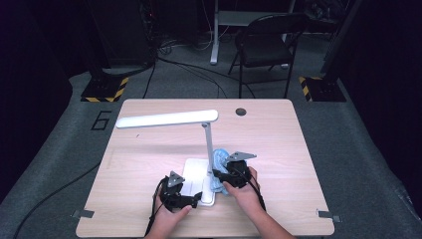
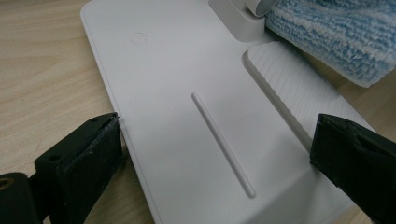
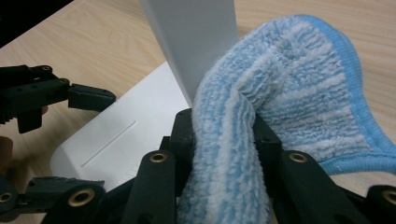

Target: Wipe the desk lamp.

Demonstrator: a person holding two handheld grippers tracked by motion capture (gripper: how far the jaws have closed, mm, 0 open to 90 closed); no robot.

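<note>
A white desk lamp stands on the wood table (image 1: 144, 159), its long head (image 1: 166, 119) reaching left from the thin post (image 1: 209, 142). My left gripper (image 1: 199, 198) sits at the flat base (image 1: 194, 172). Its jaws press on both side edges of the base (image 2: 187, 70), so the left gripper (image 2: 217, 128) is shut on it. My right gripper (image 1: 217, 175) is shut on a folded blue-and-white cloth (image 1: 220, 157). That cloth (image 3: 299, 79) bulges out past the right gripper (image 3: 223, 126) and lies against the post (image 3: 191, 37). One of the left gripper's fingers (image 3: 88, 99) rests at the base's far edge.
There is bare tabletop to the left and right of the lamp. A round cable hole (image 1: 241, 111) sits near the table's far edge. Beyond it are a dark folding chair (image 1: 268, 42), floor cables and two stands with yellow-black feet (image 1: 104, 90).
</note>
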